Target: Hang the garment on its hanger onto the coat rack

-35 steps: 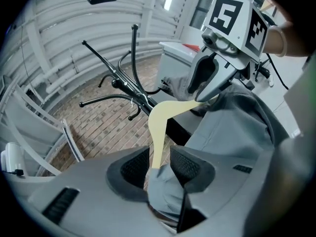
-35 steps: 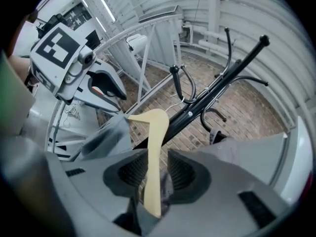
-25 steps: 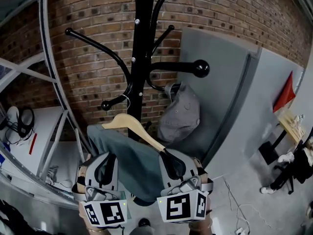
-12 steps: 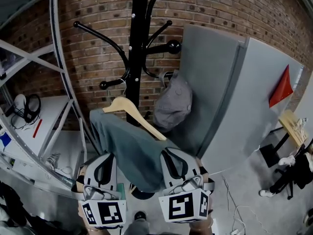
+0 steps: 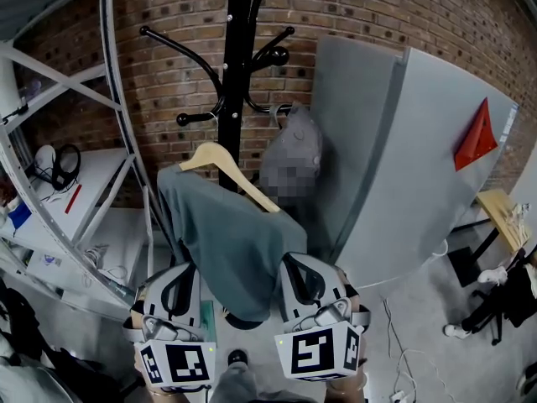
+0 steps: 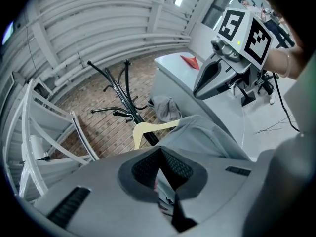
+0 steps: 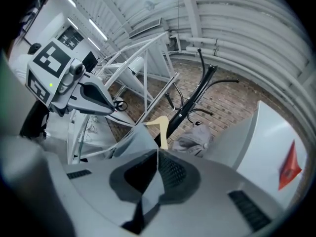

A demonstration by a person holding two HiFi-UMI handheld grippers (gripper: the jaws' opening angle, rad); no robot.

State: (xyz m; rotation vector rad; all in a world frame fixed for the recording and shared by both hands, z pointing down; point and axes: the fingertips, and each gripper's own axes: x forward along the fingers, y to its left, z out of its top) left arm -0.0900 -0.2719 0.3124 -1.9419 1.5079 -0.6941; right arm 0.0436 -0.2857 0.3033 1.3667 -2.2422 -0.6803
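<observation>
I hold the garment with the left claw and right claw, each clamped on its lower edge (fabric shows between both). Its hanger slants just before the rack, hook beside the rack's low peg.

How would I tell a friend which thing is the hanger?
Find the black coat rack against the brick wall. Just in front of its pole is the hanger, with a grey-green garment draped over it. It is the only pale wooden thing there; the grey cap beside it is soft cloth.
</observation>
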